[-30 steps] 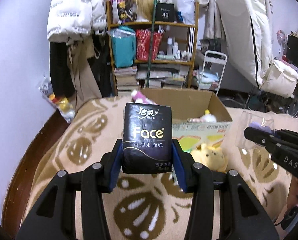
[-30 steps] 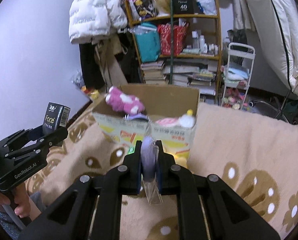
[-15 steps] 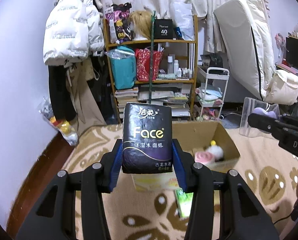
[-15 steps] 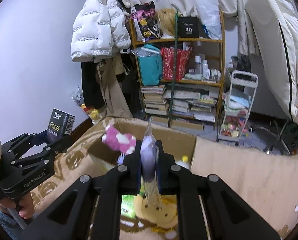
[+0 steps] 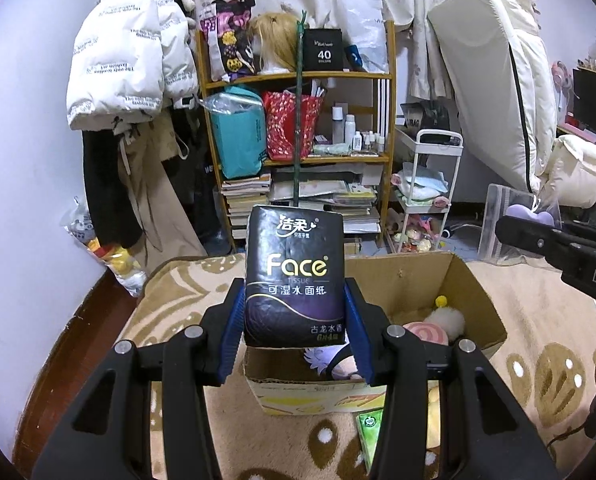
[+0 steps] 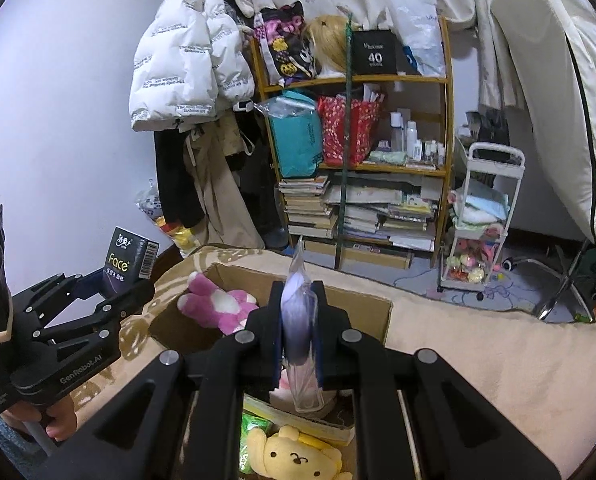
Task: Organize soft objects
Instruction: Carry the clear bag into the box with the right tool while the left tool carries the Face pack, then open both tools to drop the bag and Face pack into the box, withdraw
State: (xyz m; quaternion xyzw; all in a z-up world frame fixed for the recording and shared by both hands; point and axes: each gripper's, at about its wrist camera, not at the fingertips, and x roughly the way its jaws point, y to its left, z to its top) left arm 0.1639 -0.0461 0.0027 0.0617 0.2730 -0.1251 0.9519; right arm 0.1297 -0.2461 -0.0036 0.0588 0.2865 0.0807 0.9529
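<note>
Tissue pack point(image 5: 294, 280) clamped in L tongs point(image 5: 294, 334), R tongs point(image 6: 298, 334) pinching clear pouch point(image 6: 299, 320) w/ purple item.

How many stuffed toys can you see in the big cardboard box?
3, maybe more hidden. The pink and white bunny lies at the box's left end, the white fluffy toy at its right end, and a purple-white one peeks out behind the left tool.

We see a black tissue pack point(image 5: 294, 280) with gold letters in our black tongs point(image 5: 294, 332) with blue pads. The box point(image 5: 473, 292) is brown. The blanket point(image 5: 537, 360) is tan with brown swirls. One toy point(image 6: 218, 308) is pink, another toy point(image 6: 294, 456) is yellow.
</note>
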